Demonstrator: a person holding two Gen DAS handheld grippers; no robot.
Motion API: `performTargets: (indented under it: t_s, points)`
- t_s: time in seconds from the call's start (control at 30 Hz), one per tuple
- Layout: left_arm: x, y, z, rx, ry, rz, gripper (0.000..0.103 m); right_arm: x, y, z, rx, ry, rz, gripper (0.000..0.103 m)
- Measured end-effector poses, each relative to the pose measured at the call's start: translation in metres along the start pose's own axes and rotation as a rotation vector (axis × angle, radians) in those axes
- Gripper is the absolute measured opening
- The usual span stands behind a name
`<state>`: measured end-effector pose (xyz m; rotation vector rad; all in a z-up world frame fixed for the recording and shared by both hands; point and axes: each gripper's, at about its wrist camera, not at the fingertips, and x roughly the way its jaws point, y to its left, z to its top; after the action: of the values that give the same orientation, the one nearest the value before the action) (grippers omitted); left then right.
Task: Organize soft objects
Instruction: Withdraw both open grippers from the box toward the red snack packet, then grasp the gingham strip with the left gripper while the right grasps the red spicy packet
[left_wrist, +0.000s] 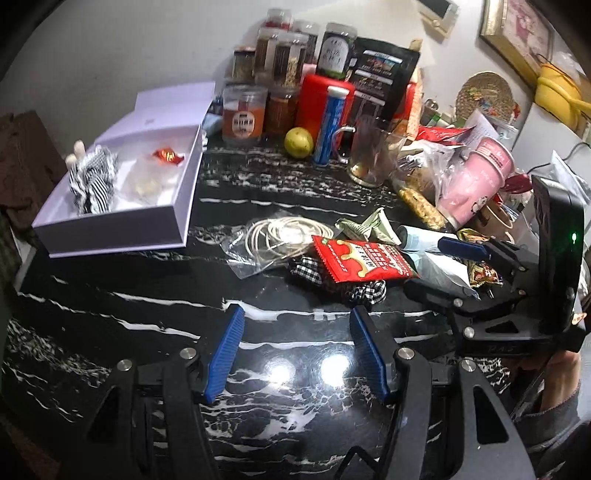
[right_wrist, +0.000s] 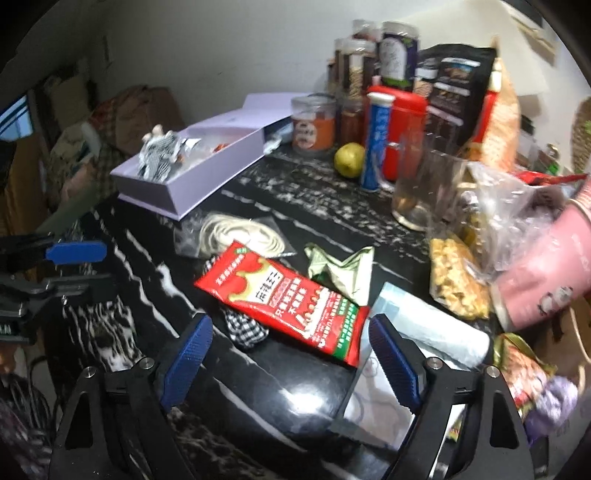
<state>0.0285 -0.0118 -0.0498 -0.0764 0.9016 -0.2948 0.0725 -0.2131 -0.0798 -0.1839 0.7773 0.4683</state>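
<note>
Two grippers empty: my right gripper (right_wrist: 290, 354) jaws wide, left gripper (left_wrist: 297, 354) half-spread over bare marble. Black-and-white gingham fabric scrunchie (right_wrist: 245, 330) at 11 o'clock of right jaws, pinned under red crinkly snack packet (right_wrist: 286, 299). Judged light, squashy, unbreakable; pinch exposed ruffle, expect packet to slide. Lilac cardboard box (right_wrist: 207, 184) farther at 11 o'clock.

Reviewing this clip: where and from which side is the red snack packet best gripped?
Probably the near short end of the red snack packet, approached from the right gripper. That end sticks out beyond the checkered cloth over bare table, so open fingers could likely close across its flat, thin edge.
</note>
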Motion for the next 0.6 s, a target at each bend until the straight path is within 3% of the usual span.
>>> performTargets:
  t_s: [0.43, 0.6]
  points:
    - [0.026, 0.017, 0.025, -0.045, 0.028, 0.009, 0.059, 0.038, -0.020, 0.010, -0.066, 0.076, 0.033, 0.088]
    - [0.034, 0.023, 0.031, -0.038, 0.035, -0.015, 0.059, 0.048, -0.012, 0.021, -0.172, 0.079, 0.073, 0.088]
